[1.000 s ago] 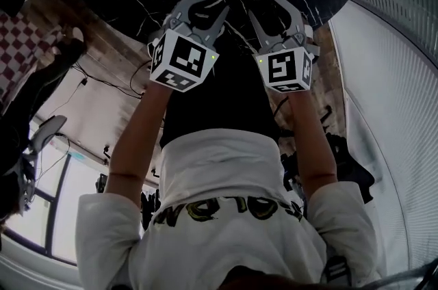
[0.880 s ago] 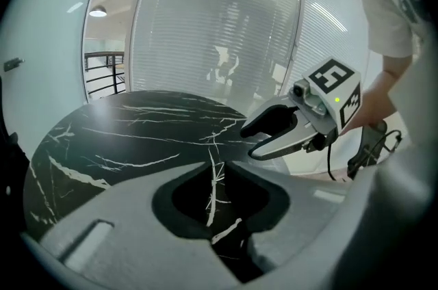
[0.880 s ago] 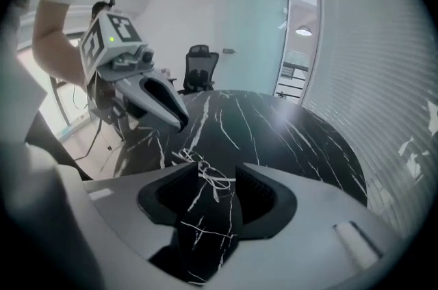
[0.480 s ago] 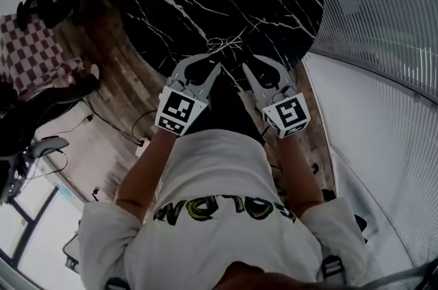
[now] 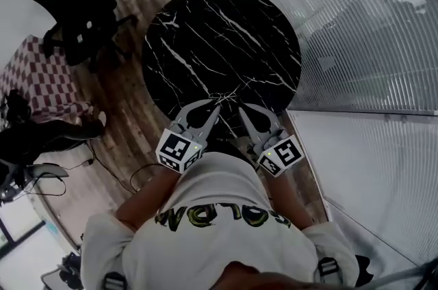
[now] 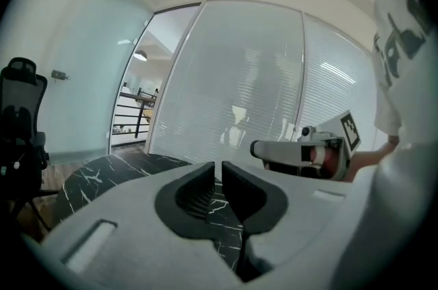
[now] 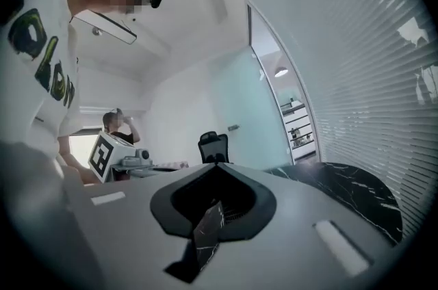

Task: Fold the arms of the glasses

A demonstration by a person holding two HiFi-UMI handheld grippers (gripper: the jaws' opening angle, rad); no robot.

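Note:
The thin wire-framed glasses [image 5: 225, 98] lie on the round black marble table [image 5: 226, 35] near its front edge, with nothing touching them. Both grippers hang side by side above that edge, pointing nearly level. Only a narrow gap remains in my left gripper [image 5: 214, 107] [image 6: 218, 166]: its jaws have just been closing, and nothing is between them. My right gripper [image 5: 244, 109] [image 7: 217, 167] is shut, its tips meeting on nothing. Each gripper shows in the other's view: the right gripper [image 6: 301, 154], and the left gripper's marker cube [image 7: 102, 152].
A black office chair [image 5: 76, 0] stands on the wooden floor left of the table, with a checkered seat [image 5: 40, 80] nearer. Glass walls with blinds [image 5: 356, 29] curve round the right side. Cables [image 5: 68, 176] lie on the floor. Another person [image 7: 116, 123] is far behind.
Both grippers have risen well above the table, away from the glasses, which stay lying there. The right jaws went from wide open to shut; the left jaws narrowed.

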